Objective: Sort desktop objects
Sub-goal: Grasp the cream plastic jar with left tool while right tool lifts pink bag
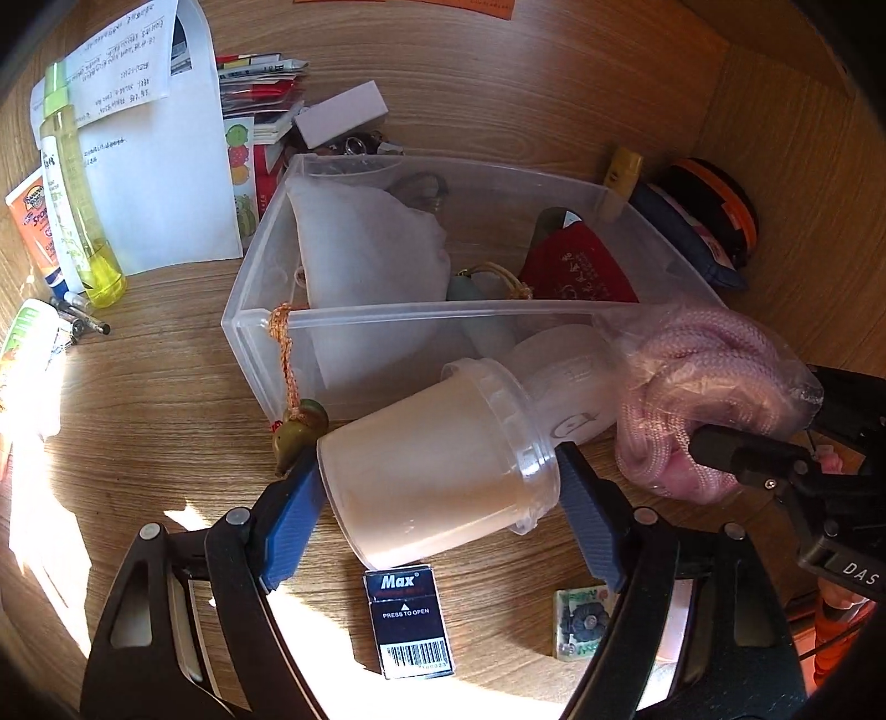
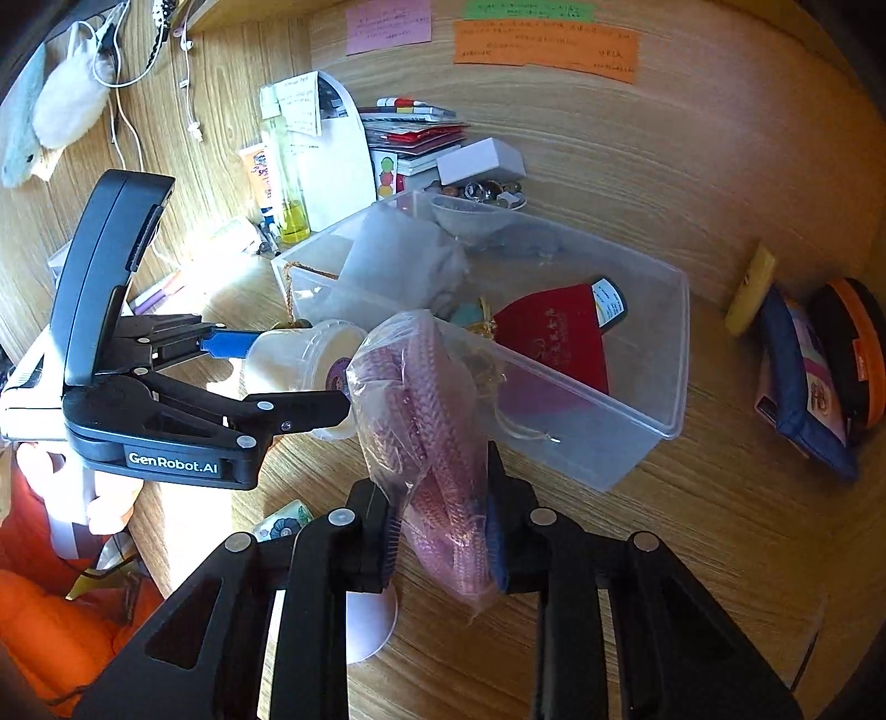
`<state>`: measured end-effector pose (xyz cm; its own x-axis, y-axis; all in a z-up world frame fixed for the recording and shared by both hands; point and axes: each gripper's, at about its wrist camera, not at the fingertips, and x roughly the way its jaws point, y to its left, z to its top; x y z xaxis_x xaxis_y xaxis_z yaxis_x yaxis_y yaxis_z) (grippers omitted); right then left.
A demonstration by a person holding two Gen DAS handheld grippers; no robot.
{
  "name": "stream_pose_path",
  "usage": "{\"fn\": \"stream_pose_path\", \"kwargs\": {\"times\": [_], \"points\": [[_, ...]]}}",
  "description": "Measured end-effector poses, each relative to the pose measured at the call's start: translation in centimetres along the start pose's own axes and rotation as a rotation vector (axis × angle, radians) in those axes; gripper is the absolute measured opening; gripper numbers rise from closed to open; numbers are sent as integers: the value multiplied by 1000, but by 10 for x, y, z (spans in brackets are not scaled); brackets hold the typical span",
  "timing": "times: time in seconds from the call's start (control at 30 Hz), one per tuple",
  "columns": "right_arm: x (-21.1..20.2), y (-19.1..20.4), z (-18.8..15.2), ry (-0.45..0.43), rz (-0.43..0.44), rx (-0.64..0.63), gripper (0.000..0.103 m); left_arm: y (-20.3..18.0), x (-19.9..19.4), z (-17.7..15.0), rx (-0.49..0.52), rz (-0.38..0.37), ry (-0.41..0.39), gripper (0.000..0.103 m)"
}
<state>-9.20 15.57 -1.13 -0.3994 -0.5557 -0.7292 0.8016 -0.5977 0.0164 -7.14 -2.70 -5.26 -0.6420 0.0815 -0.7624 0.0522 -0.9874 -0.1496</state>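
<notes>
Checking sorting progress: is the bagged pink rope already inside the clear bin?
No, the bagged pink rope is pinched in the right tool, outside the clear bin.

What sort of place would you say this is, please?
Probably a home study desk: a wood-grain desktop with coloured paper notes stuck on the back panel, a stack of booklets, and a clear plastic bin of keepsakes.

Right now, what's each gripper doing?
Left gripper: shut on the white jar.
Right gripper: shut on the bagged pink rope.
</notes>
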Motion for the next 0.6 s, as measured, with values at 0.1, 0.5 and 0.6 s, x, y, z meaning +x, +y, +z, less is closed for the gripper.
{"fn": "stream_pose_path", "kwargs": {"times": [0.1, 0.5, 0.6], "points": [[-1, 1, -1, -4, -7, -3, 23, 0, -2, -3, 6, 1, -14, 77], [-19, -9, 8, -63, 9, 41, 18, 1, -25, -5, 0, -17, -57, 66], [-24, -8, 11, -86, 0, 43, 18, 0, -30, -3, 3, -37, -64, 66]]}}
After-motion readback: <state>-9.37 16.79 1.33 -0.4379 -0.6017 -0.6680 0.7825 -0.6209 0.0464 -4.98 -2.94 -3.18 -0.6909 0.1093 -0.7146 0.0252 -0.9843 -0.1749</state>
